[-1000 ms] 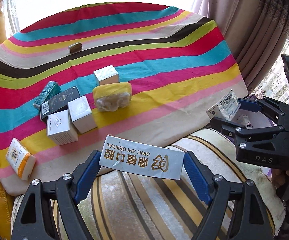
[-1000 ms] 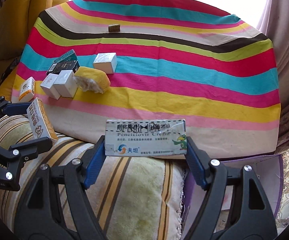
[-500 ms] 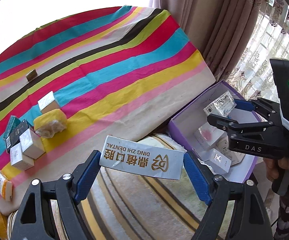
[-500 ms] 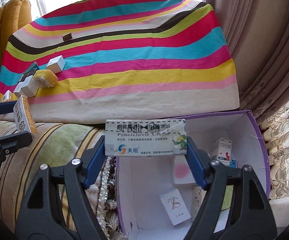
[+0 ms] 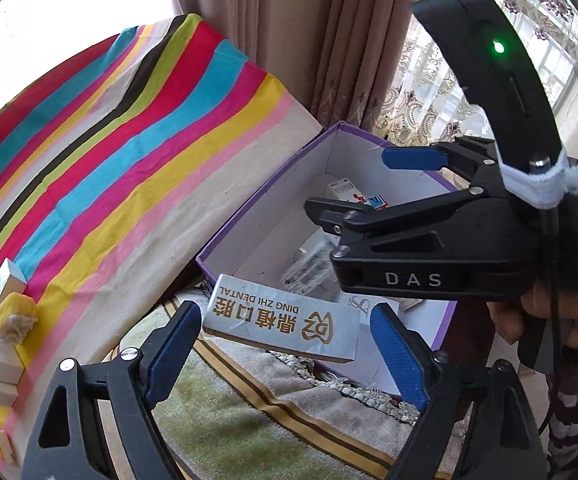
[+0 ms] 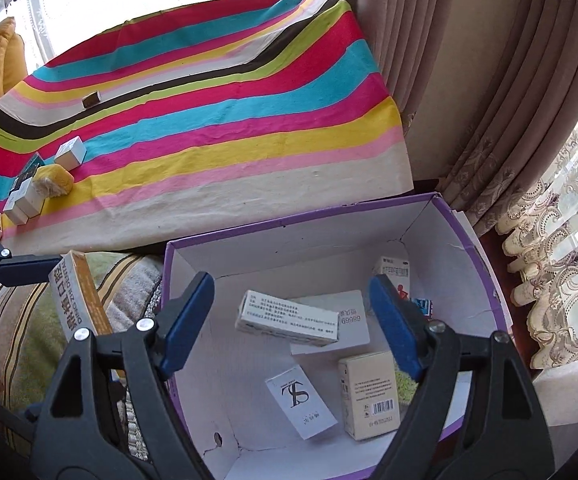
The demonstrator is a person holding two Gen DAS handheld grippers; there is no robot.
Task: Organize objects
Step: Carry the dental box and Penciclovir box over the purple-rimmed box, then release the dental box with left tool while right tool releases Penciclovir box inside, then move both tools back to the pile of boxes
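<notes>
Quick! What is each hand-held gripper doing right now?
Left hand-held gripper: opening, dental box loose between its pads.
Right hand-held gripper: opening, gripping nothing; white medicine box loose over the purple box.

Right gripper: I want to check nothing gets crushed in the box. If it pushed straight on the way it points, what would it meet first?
Probably the long white carton, blurred and apparently dropping from the right gripper's opening jaws into the purple box; depth is unclear.

Purple box open-topped, reachable from above; floor crowded with cartons; curtain seemingly close behind.
</notes>
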